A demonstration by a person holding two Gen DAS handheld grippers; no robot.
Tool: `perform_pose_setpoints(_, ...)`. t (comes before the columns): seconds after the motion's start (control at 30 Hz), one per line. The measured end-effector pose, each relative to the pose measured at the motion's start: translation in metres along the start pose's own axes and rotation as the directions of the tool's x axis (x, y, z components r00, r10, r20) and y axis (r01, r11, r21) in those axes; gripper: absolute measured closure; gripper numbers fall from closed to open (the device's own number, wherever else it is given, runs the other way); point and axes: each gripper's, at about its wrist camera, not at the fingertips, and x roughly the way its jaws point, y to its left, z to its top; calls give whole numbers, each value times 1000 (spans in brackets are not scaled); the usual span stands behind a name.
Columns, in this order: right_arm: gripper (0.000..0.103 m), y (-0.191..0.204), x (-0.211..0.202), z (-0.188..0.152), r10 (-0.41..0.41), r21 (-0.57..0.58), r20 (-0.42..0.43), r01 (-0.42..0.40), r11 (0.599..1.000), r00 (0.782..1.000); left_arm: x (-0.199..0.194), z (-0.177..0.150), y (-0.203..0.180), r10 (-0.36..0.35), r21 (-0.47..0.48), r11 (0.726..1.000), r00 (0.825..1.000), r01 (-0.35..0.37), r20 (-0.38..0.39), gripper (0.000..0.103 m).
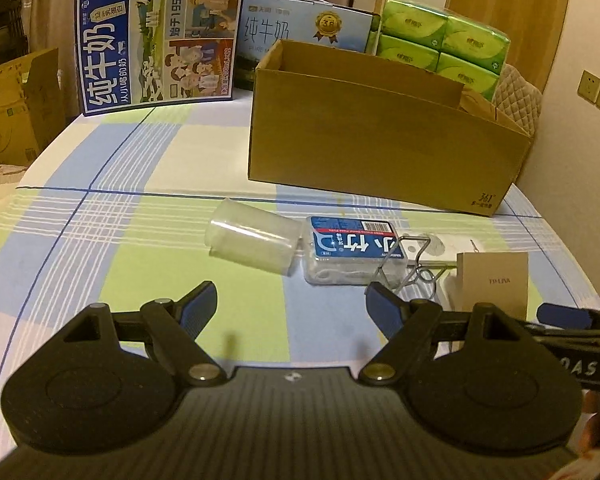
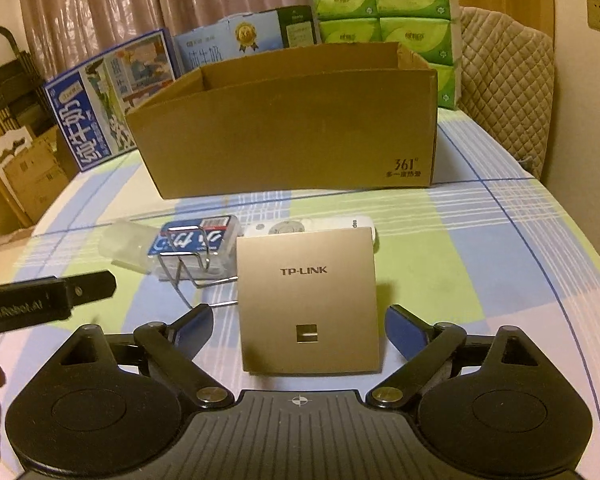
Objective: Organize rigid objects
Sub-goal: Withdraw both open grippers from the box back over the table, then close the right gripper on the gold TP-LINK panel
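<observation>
A brown box (image 2: 284,120) stands open on the checked cloth (image 2: 480,248). In front of it lie five small things in a row. A clear cup (image 1: 252,236) lies on its side. Its open end touches a clear case (image 1: 352,248) with a blue label. A bent wire stand (image 1: 404,264) leans on the case. A gold TP-LINK plate (image 2: 306,300) lies flat, covering part of a white thing (image 2: 312,226) behind it.

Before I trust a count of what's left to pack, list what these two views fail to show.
- Carton floor: both views, hidden by its front wall.
- White device: right view, mostly behind the TP-LINK panel; left view, behind the wire rack.
- Floss box label: too small to read.
- Right tongs: left view, cut off by the edge.
</observation>
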Motion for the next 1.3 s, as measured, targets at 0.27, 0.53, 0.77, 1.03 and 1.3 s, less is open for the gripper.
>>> perform_pose_setpoints(0.27,13,1,14,-1,-32,-20,8,32,999,999,2,-1,-1,-7,-8,1000,1000,7,-6,25)
perform_pose_setpoints(0.53,13,15,24,-3,-67,-93,13,68,993,998,2,-2,1,-4,-17,1000,1000,4,-7,25)
perform_pose_setpoints(0.77,14,11,28,-3,-86,-81,12,87,993,996,3,-2,-2,-10,-5,1000,1000,10,-4,25)
perform_pose_setpoints(1.03,20,12,27,-4,-104,-85,25,106,991,994,4,-3,-5,-12,10,1000,1000,12,-7,25)
perform_pose_setpoints(1.3,20,3,13,0,-122,-60,61,126,990,991,3,-4,-23,-29,95,995,999,28,12,25)
